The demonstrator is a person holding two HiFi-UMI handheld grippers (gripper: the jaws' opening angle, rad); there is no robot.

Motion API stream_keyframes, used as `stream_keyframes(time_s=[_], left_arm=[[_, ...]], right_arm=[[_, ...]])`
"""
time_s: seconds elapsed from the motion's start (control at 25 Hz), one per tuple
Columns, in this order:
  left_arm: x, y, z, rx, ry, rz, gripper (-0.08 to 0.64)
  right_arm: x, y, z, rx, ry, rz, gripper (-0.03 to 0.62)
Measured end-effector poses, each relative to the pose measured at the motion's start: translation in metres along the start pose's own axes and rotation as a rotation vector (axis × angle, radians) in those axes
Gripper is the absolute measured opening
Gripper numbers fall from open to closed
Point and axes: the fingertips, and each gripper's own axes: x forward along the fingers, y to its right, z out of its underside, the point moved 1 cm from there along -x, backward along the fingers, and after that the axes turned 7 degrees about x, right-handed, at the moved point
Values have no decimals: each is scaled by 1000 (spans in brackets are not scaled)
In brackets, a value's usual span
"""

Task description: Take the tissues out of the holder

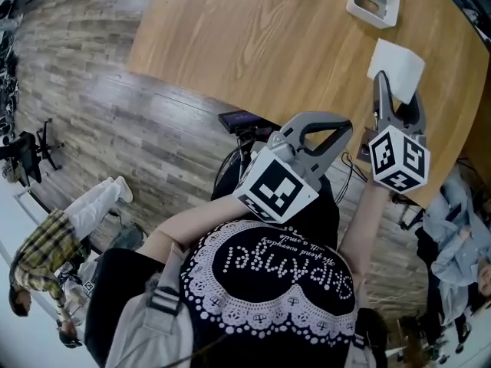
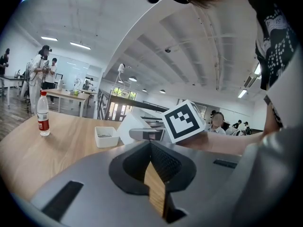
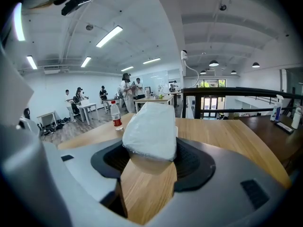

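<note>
The tissues [image 3: 150,129] are out of the holder [image 1: 360,10], which seems empty, clamped in the right gripper's [image 1: 395,98] wide-set jaws above the tabletop [image 1: 268,44]; the left gripper's [image 2: 150,148] jaws are closed on nothing, so little looks left

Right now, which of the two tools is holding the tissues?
The right tool: its jaws are closed on the white tissues, held above the table. The left tool is shut with nothing in it.

The left gripper [image 2: 150,144] sits close in front of the chest, tilted slightly down, its jaws together and empty. The right gripper [image 1: 399,100] reaches farther forward on a stretched forearm [image 1: 367,232], its jaws set wide and clamped on tissues [image 1: 397,64].
</note>
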Motion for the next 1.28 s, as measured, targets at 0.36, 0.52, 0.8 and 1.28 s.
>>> stream_keyframes(time_s=[0.36, 0.52, 0.8, 1.28], left_arm=[[-3, -1, -1, 11, -6, -5, 6], [-2, -1, 4, 6, -9, 2, 6], [-4, -5, 3, 6, -8, -5, 6], [-6, -2, 2, 15, 0, 6, 6]], right_arm=[[-40, -6, 13, 37, -3, 5, 279], [-52, -11, 23, 22, -13, -5, 279], [-74, -26, 30, 20, -18, -30, 279], [-103, -39, 43, 71, -9, -13, 279]])
